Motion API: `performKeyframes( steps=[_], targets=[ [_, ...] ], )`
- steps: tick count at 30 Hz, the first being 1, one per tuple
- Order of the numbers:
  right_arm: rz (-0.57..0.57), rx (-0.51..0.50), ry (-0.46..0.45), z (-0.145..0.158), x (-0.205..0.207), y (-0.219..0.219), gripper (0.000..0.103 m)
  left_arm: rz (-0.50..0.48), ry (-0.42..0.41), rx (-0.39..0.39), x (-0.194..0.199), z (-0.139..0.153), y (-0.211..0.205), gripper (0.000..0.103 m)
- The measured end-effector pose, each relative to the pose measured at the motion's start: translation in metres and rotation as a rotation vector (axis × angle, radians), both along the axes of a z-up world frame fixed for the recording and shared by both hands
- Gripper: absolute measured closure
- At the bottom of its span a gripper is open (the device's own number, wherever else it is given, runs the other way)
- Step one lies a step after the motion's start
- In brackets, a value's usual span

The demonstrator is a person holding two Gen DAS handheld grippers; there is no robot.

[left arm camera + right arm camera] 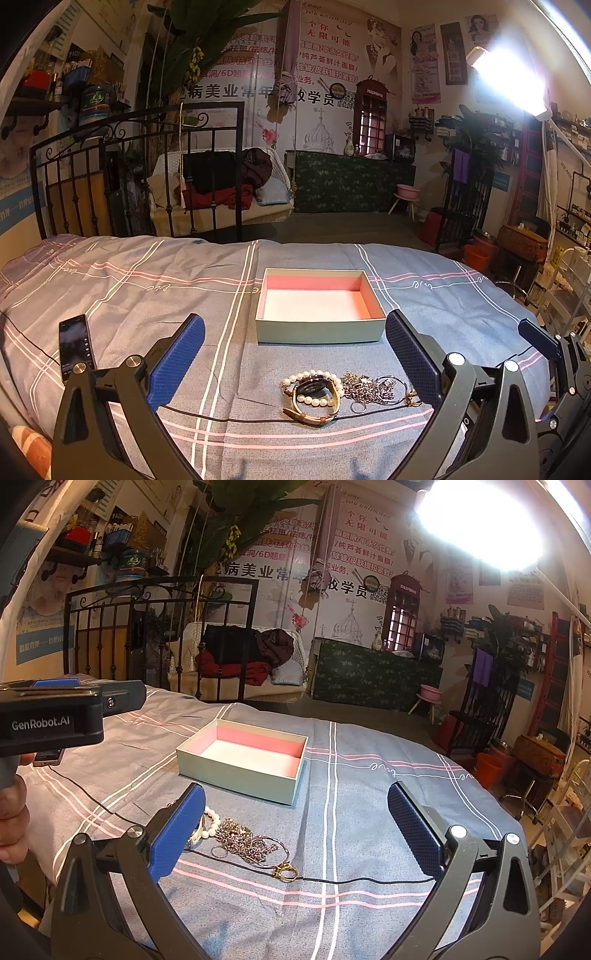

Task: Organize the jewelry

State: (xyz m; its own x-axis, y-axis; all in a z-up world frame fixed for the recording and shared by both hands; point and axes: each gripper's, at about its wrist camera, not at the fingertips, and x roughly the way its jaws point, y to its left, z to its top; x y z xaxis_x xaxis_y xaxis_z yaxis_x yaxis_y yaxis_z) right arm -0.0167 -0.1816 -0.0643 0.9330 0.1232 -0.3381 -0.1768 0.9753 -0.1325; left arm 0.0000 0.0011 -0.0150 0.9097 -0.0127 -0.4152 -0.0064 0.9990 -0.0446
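Observation:
An open, empty box [319,330] with pink inner walls and a white floor sits on the bedspread; the right wrist view shows the box [240,775] too. In front of it lies a jewelry pile: a pearl bracelet [314,400], a watch [314,386] with a tan strap, a tangle of silver chains [364,387], thin rings and a gold ring [284,871]. My left gripper [295,354] hovers open over the pile, holding nothing. My right gripper [295,825] is open and empty, the chains [243,840] by its left finger. Its body [546,343] shows at the left view's right edge.
A phone [75,345] lies on the bed at left with a thin black cable [240,417] running across the spread under the jewelry. A hand [13,812] holds the left gripper body [51,716]. An iron bed frame [140,173] stands behind; a bright lamp [509,77] glares upper right.

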Motion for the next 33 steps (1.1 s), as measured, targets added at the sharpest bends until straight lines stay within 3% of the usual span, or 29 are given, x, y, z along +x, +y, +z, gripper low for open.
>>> performKeyframes(
  steps=[33],
  targets=[
    [0.004,0.009,0.012,-0.0037,0.0049,0.0003,0.005,0.001,0.009,-0.002,-0.0005,-0.0033,0.0009,0.006]
  ],
)
